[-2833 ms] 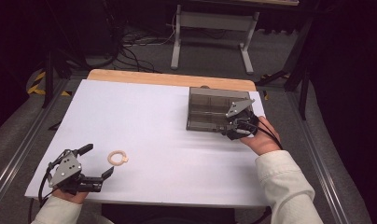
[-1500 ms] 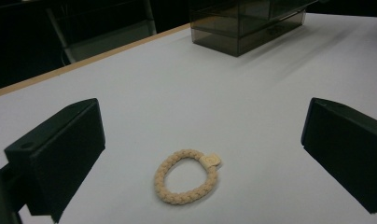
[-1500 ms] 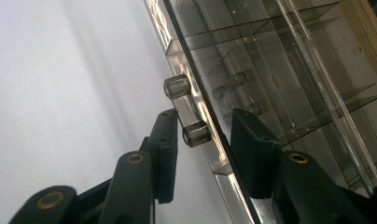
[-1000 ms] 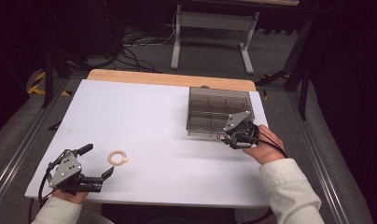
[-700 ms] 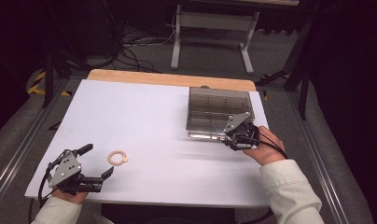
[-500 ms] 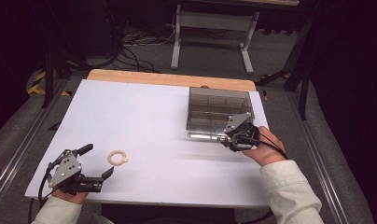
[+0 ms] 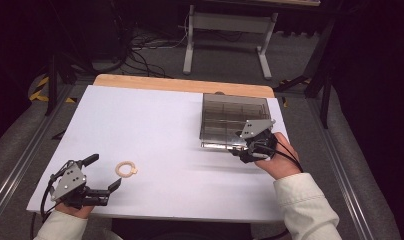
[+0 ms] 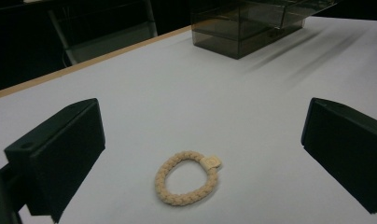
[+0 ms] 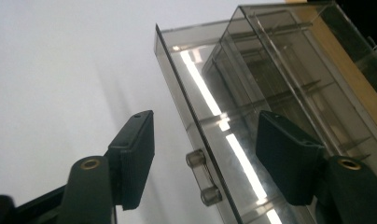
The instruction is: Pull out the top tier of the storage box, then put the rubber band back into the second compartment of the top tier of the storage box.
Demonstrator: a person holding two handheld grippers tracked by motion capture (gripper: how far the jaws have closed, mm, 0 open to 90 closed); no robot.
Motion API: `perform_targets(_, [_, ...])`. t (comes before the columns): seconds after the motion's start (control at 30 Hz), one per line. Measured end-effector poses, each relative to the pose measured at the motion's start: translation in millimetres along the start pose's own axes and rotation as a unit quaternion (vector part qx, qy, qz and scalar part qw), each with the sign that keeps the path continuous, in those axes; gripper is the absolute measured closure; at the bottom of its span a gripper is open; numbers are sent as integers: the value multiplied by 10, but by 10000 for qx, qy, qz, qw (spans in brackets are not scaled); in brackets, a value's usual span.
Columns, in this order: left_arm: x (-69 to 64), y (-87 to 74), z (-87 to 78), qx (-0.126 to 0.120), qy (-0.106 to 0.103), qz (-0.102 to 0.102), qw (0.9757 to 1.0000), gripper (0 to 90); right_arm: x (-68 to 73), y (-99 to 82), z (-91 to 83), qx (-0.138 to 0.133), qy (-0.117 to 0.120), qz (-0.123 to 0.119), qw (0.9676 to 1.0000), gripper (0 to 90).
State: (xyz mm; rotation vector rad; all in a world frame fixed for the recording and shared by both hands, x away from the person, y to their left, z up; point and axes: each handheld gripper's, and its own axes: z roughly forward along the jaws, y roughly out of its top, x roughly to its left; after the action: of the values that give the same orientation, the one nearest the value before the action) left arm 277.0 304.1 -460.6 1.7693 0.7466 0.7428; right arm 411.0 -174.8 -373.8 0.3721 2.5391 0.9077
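A smoky clear drawer box [image 7: 232,117] stands at the table's far right. Its drawer front [image 9: 177,79] stands a little way out of the box [image 9: 289,60]. My right gripper [image 7: 238,150] is at that front. Its jaws [image 9: 207,144] have just been opening and stand open on either side of the small clear handle [image 9: 203,179], with the pads off it. A beige braided hair tie [image 7: 125,168] lies flat on the white table near the front left. My left gripper [image 7: 105,171] rests just short of it, and the tie [image 8: 179,199] lies between and ahead of its wide open jaws [image 8: 200,135].
The white tabletop [image 7: 160,125] ends in a wooden strip [image 7: 180,84] at the far side. Beyond it stand a grey frame stand [image 7: 225,30] and floor cables. Metal rails [image 7: 340,170] run along both sides of the table.
The right gripper has drawn back from the box toward the near edge, and the drawer front has come out with it. Its jaws have spread apart. The left gripper and the hair tie stayed put.
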Motion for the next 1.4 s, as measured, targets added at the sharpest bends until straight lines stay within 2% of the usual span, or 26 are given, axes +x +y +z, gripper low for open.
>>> perform_targets(0.1, [-12,-2,3,-3,-47,-57,10000,5,16,31,-6,-60,0,-11,10000,375])
perform_targets(0.13, [-3,1,0,-5,13,17,10000,5,22,37,-5,-61,-6,-19,10000,374])
perform_targets(0.17, [-10,-1,2,-8,-23,-36,10000,5,27,42,-5,-68,1,-36,10000,372])
perform_targets(0.23, [-6,0,2,-8,-42,1,10000,5,39,48,-5,-68,-2,-38,10000,358])
perform_targets(0.27, [-5,-1,-2,-5,15,15,10000,5,41,51,-4,-84,-11,-63,9999,347])
perform_targets(0.37, [-12,-4,-11,-14,-35,-56,10000,5,56,67,-11,-191,1,-52,9998,301])
perform_targets(0.43, [0,-1,-14,-15,-36,-3,10000,5,60,82,-18,-256,-22,-60,9997,279])
perform_targets(0.5, [-5,-5,-17,-26,0,-84,10000,5,65,102,-26,-338,-32,-62,9994,254])
perform_targets(0.57, [18,-2,-28,-41,52,-13,10000,5,75,122,-31,-418,-44,-52,9991,226])
perform_targets(0.6, [13,-5,-30,-38,3,-76,10000,5,79,132,-30,-448,-69,-69,9990,206])
perform_targets(0.73, [10,-2,-41,-54,36,-107,9999,5,97,160,-16,-529,-82,-65,9985,147])
perform_targets(0.83, [10,1,-42,-55,22,-63,10000,5,103,179,-4,-580,-70,-59,9983,116])
perform_targets(0.93, [11,2,-48,-60,21,-53,10000,5,112,216,6,-649,-192,-38,9977,70])
perform_targets(1.07, [24,6,-56,-45,21,63,10000,5,122,285,15,-785,-118,6,9968,66])
perform_targets(1.13, [11,0,-64,-62,106,-10,9999,5,131,319,27,-830,-81,-11,9965,66])
perform_targets(1.17, [3,-4,-67,-61,35,-64,10000,5,139,339,37,-841,-69,-12,9964,66])
perform_targets(1.4, [1,-23,-131,-43,113,-74,9999,5,171,465,152,-896,11,-99,9959,66])
